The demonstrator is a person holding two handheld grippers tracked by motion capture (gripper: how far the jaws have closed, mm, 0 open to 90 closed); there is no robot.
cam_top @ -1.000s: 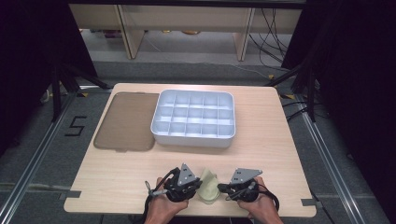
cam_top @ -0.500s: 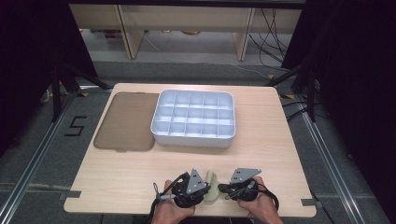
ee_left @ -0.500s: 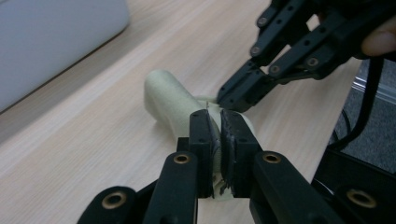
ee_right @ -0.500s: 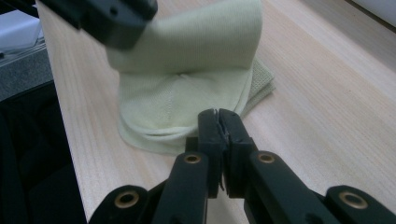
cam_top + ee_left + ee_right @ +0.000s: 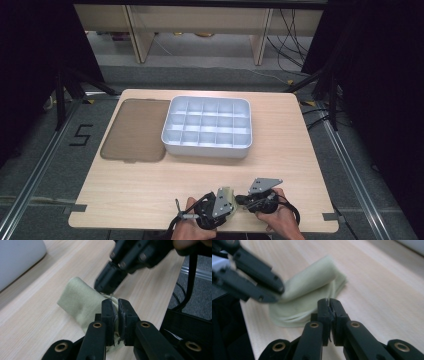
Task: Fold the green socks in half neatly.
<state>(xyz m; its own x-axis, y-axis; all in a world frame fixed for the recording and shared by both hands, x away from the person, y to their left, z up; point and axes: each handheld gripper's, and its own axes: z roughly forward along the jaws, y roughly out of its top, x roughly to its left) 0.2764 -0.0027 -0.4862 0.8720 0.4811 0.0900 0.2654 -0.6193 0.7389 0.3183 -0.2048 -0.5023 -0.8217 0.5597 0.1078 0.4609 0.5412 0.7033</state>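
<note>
Wooden tabletop [image 5: 280,150] carries a pale green cloth [image 5: 82,302] at its near edge, bunched between the two hand-held tools. Left gripper [image 5: 115,305] has its jaws pressed together on a fold of the cloth. Right gripper [image 5: 328,305] has its jaws closed; whether they pinch cloth cannot be told. Farther back sit a white compartment tray [image 5: 207,126] and, just beside it, a brown lid [image 5: 134,130].

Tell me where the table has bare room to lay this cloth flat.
Bare wood runs between the white divided tray and the grippers, widest on the near left below the brown lid. A strip lies right of the tray. The near edge is crowded: left gripper and right gripper pinch the pale green cloth.
</note>
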